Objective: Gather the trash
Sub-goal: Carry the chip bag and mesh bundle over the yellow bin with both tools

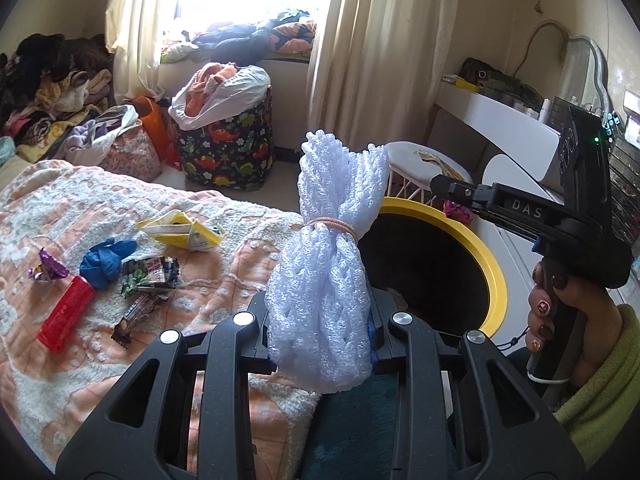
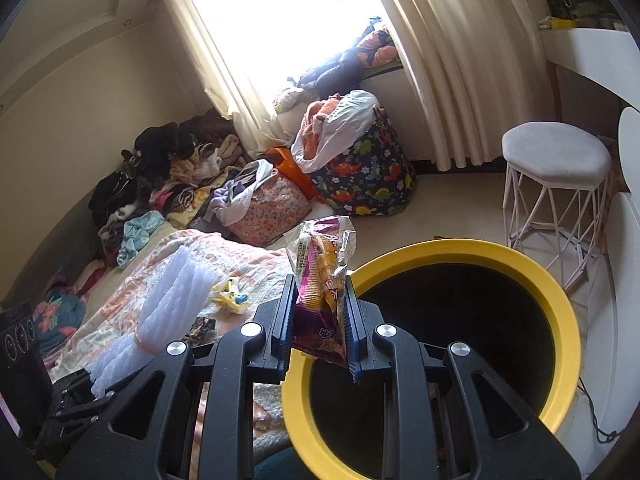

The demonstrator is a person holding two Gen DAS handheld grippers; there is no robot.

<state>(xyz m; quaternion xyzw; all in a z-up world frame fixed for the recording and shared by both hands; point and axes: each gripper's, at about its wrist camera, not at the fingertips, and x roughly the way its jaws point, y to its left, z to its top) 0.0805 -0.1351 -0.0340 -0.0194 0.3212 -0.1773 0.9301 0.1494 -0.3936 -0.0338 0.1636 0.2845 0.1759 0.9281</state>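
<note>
My left gripper [image 1: 320, 332] is shut on a white foam net bundle [image 1: 328, 248] tied with a rubber band, held upright beside the yellow-rimmed bin [image 1: 476, 248]. My right gripper [image 2: 318, 320] is shut on a purple and orange snack wrapper [image 2: 320, 280], held over the near rim of the bin [image 2: 560, 308]. The foam bundle [image 2: 168, 300] also shows at the left of the right wrist view. On the bed lie a red tube [image 1: 66, 312], a blue glove [image 1: 106, 260], a yellow wrapper [image 1: 184, 232], a purple foil wrapper [image 1: 48, 270] and dark snack wrappers [image 1: 148, 276].
The bed has a peach and white blanket [image 1: 100, 200]. A dinosaur-print basket [image 2: 360, 176] with clothes, a floral bag [image 2: 268, 208] and piles of clothes [image 2: 160, 176] stand by the curtained window. A white stool [image 2: 556, 172] and white desk [image 1: 500, 120] sit right of the bin.
</note>
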